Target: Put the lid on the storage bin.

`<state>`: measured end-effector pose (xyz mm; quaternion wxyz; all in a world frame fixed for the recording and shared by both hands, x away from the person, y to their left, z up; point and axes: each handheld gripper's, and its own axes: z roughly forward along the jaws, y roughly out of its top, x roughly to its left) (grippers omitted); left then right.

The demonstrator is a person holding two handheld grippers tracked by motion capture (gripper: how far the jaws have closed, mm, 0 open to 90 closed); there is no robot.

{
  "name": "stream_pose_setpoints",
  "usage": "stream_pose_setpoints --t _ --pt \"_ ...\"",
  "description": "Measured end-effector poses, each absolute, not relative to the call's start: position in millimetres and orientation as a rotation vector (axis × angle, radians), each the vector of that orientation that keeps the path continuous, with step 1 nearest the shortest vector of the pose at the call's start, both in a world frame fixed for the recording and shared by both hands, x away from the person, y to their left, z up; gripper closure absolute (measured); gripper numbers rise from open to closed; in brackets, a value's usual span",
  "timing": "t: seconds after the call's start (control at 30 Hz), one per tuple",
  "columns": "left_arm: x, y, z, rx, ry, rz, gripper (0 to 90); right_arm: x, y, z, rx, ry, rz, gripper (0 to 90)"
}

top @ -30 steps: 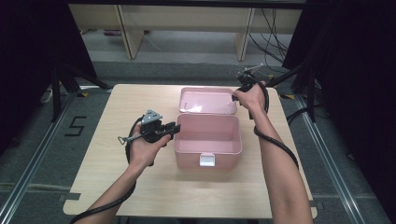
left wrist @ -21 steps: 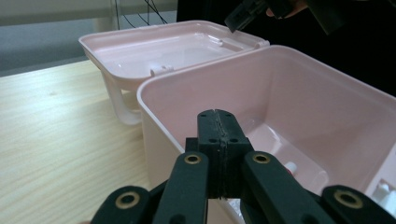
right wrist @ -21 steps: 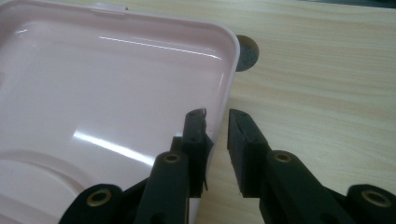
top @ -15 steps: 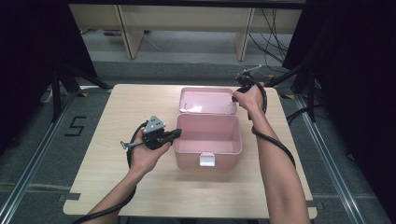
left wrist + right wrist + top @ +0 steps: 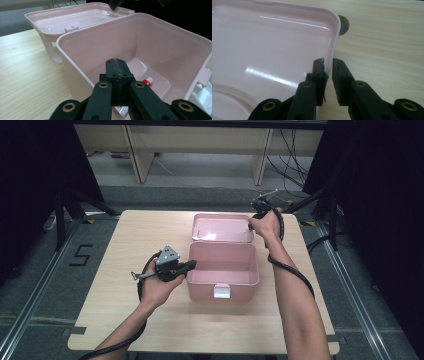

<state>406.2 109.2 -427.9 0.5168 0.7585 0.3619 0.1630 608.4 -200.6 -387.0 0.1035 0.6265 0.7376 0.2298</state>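
Note:
A pink plastic box [image 5: 223, 246] stands open at the table's middle, its lid [image 5: 220, 227] folded back flat behind it. My left gripper [image 5: 192, 265] is shut with nothing in it, and its tips [image 5: 116, 67] hang over the box's left rim. A small white tube with a red band [image 5: 147, 81] lies on the box's floor. My right gripper [image 5: 328, 67] straddles the lid's [image 5: 269, 45] right rim, one jaw inside and one outside. Its jaws have just been closing, and a thin gap still shows beside the rim.
The box has a white latch [image 5: 221, 291] on its front wall. Bare wooden table [image 5: 125, 240] lies left of the box and in front of it. A dark round spot [image 5: 343, 23] marks the wood by the lid's corner. Cables trail off the table's far right.
The left gripper's jaws have closed and its tips have edged to the box's left rim. The right hand has stayed at the lid's corner.

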Motion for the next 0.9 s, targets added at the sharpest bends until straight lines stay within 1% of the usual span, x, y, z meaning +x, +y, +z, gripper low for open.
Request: stream_pose_setpoints --t 0.43,0.63,0.9 --pt "404.3 104.1 -433.1 1.843 0.869 0.373 89.8 609.5 -195.0 -385.9 1.821 2.161 0.620 83.6" --pt "403.2 100.2 -432.3 1.870 0.881 0.397 89.9 608.6 -193.5 -385.4 1.838 2.140 0.615 84.4" --pt "399.2 105.0 -428.6 1.818 0.836 0.412 90.0 608.4 -193.6 -385.5 1.860 2.123 0.631 85.1"
